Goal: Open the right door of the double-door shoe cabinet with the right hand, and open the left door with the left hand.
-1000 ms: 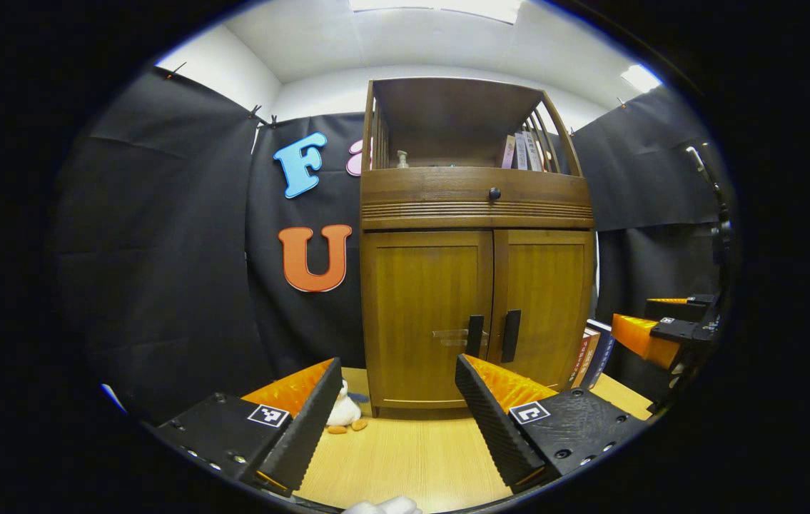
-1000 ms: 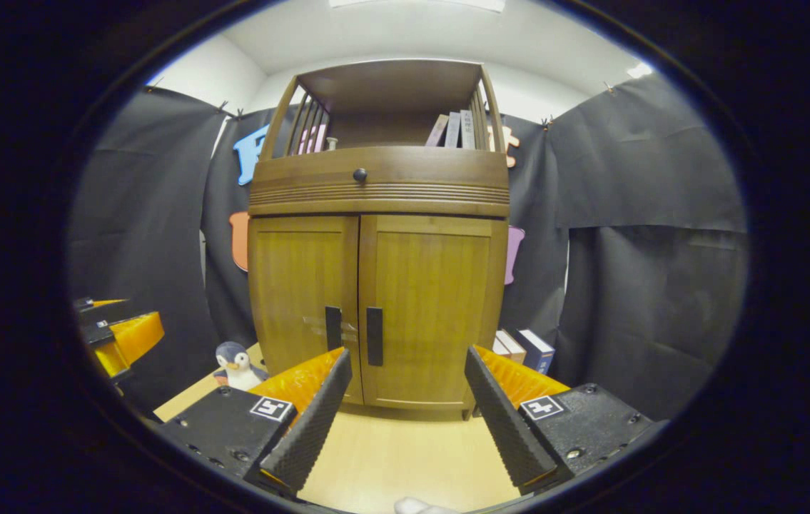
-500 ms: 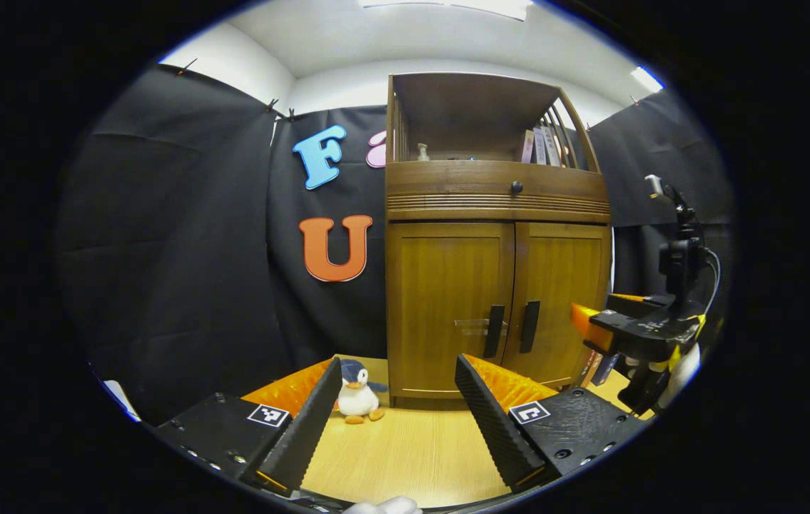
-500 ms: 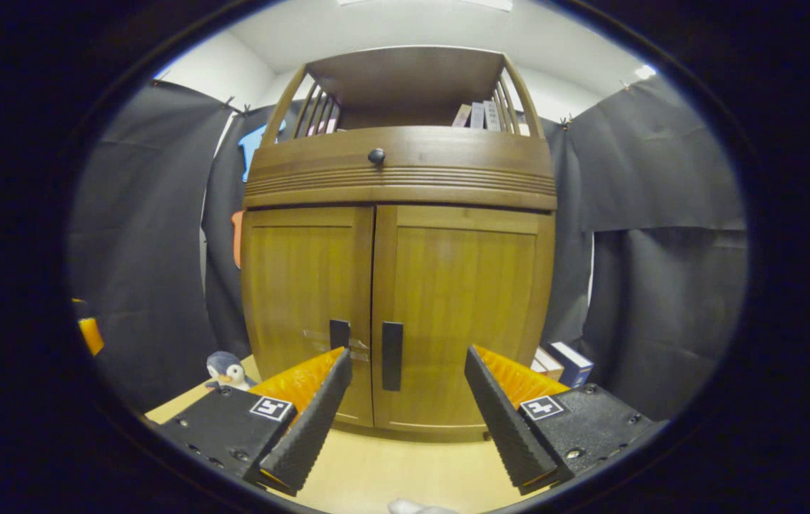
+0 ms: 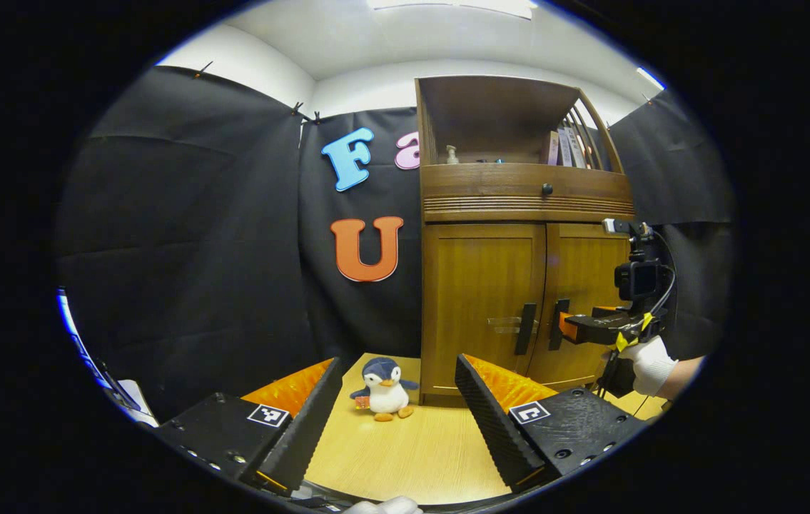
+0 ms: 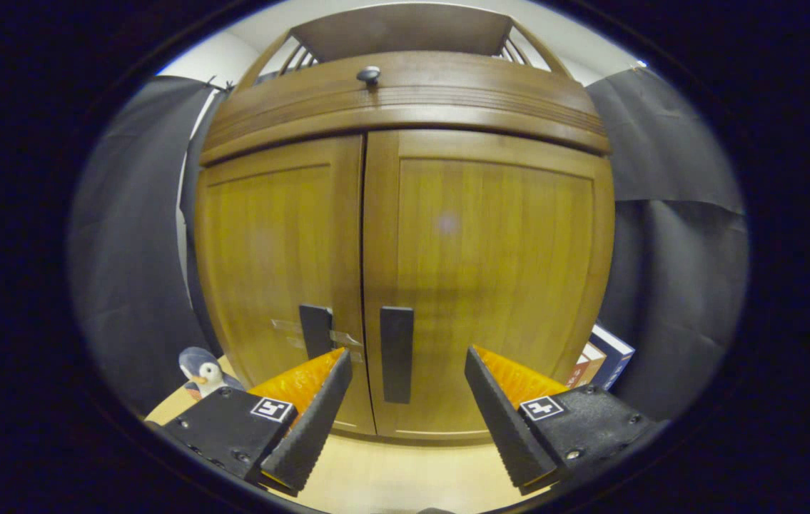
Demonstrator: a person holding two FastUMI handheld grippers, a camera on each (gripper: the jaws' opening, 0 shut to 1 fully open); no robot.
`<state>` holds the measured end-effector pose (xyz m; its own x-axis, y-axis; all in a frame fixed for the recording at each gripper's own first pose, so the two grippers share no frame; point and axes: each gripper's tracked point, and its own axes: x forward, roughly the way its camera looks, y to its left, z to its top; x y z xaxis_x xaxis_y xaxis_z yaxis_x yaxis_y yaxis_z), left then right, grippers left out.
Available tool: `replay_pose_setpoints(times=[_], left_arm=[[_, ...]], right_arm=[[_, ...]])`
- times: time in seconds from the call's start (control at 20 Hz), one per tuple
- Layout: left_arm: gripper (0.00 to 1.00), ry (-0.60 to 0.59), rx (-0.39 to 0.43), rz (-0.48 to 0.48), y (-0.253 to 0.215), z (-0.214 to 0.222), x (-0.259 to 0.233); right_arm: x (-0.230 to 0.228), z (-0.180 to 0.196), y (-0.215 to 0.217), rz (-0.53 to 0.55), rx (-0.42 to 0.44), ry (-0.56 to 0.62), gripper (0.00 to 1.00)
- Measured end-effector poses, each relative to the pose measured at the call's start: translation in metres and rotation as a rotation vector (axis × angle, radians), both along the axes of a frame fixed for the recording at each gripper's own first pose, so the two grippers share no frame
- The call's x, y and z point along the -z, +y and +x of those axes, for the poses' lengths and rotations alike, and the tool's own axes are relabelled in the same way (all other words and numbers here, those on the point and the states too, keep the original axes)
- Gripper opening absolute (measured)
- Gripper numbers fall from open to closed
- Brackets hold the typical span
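- So basically nothing's open yet — both doors of the shoe cabinet (image 6: 405, 235) look fully closed, just a thin seam running down the middle
- The right gripper (image 6: 405, 400) is up close to the front, fingers spread wide with nothing between them, and the right door's handle (image 6: 397, 353) sits in the gap between the fingertips, a bit farther off
- In the left gripper view you can see that gripper (image 5: 579, 327) held out by a gloved hand (image 5: 649, 364), its tip right at the handles; can't tell if it's actually touching
- The left gripper (image 5: 399, 407) is hanging back over the table (image 5: 412, 457), well apart from the cabinet, jaws wide and empty
- My read: step one (right door) is just at the reach-in stage, grab and pull still to come, then the left door (image 5: 482, 307) after that — so all of it is left
- The cabinet itself: warm brown wood, standing at the far side of the table, two flat panel doors with dark vertical bar handles next to the seam, a drawer band with a small round knob (image 6: 368, 73) above, open shelf on top
- Little plush penguin (image 5: 384, 380) sits on the table near the cabinet's left corner, probably clear of the left door's swing but hard to say
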<state>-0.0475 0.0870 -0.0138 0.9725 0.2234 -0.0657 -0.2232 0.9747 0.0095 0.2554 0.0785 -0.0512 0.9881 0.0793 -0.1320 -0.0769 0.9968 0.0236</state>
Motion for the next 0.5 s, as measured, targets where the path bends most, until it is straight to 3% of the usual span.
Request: replay_pose_setpoints(times=[0.1,0.2,0.3,0.5], left_arm=[[0.96,0.004,-0.012,0.000,0.005,-0.001,0.001],[0.96,0.008,-0.028,0.005,0.010,-0.003,0.003],[0.96,0.011,-0.041,0.003,0.015,-0.004,0.005],[0.96,0.021,-0.070,-0.007,0.024,-0.008,0.012]], right_arm=[[0.010,0.021,0.001,-0.008,0.013,0.027,0.99],[0.018,0.036,0.004,-0.016,0.019,0.046,0.84],[0.024,0.044,0.009,-0.013,0.016,0.067,0.77],[0.025,0.055,0.012,-0.017,0.011,0.077,0.77]])
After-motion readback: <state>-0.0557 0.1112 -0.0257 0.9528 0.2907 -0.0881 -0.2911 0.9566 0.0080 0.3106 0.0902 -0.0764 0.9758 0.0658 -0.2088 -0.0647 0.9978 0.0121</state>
